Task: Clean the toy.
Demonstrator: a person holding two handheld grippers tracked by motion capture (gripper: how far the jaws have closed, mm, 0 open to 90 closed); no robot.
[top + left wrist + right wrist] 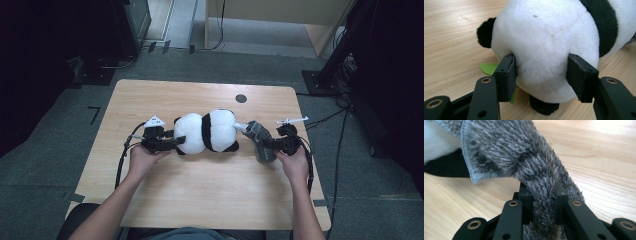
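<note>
A black-and-white panda plush (207, 131) lies on its side in the middle of the wooden table (200, 190). My left gripper (175, 141) has its jaws on either side of the panda's white head (544, 37), pads (507, 72) pressing into the fur. A green felt leaf (488, 68) pokes out under the head. On the panda's right, a grey fuzzy cloth (260, 137) runs from the plush into my right gripper (269, 145). In the right gripper view the jaws are shut on a bunched fold of that cloth (511, 147), with the panda (436, 142) at the upper left.
A small black round mark (241, 98) sits near the table's far edge. Cables (121, 160) trail from both grippers over the table's sides. Dark equipment stands (345, 50) and a wooden cabinet (280, 15) are on the floor beyond the table.
</note>
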